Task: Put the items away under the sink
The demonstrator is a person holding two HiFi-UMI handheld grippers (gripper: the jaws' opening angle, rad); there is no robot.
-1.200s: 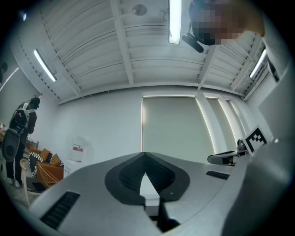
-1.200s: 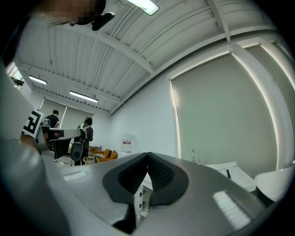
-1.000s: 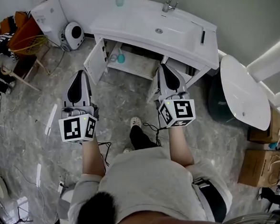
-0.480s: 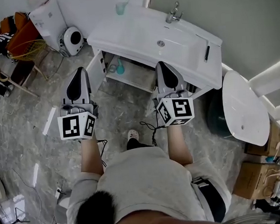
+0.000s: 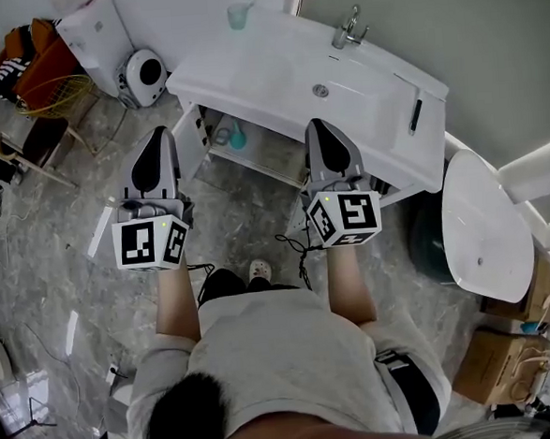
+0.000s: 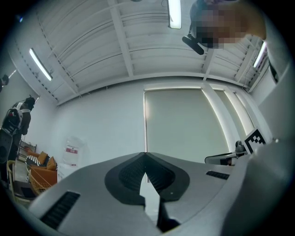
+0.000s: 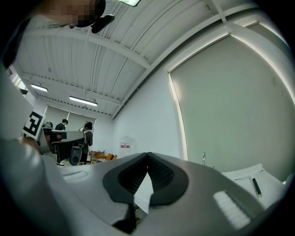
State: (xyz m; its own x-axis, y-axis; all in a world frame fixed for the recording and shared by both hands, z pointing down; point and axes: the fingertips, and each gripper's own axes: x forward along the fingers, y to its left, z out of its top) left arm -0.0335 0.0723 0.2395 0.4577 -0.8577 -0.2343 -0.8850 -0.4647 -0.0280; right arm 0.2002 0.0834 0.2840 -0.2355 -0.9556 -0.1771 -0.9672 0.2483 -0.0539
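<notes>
- Grey marble floor (image 5: 247, 216) fills the middle of the head view, and a white vanity (image 5: 274, 68) runs across the top.
- At upper left an orange basket (image 5: 54, 74) sits near a round white appliance (image 5: 143, 76), which stands just beside the vanity.
- At centre left the left gripper (image 5: 160, 134) is held over the floor, its tip near the vanity's open left door (image 5: 186, 136). In the left gripper view its jaws (image 6: 145, 156) meet at the tip with nothing between them, pointing at a pale wall.
- A cup (image 5: 238, 17) stands on the vanity top, at its upper left corner.
- Below the top the cupboard is open. A teal item (image 5: 238, 138) lies at the left end of the shelf (image 5: 270, 153); it is too small to identify.
- At centre the right gripper (image 5: 317, 125) points at the shelf's right end. The right gripper view shows its jaws (image 7: 148, 154) closed and empty.
- A faucet (image 5: 348, 26) stands behind the basin, and a slim dark item (image 5: 415, 117) lies at the right end of the top.
- At right is a white oval fixture (image 5: 481, 213); cardboard boxes (image 5: 497, 367) sit at lower right.
</notes>
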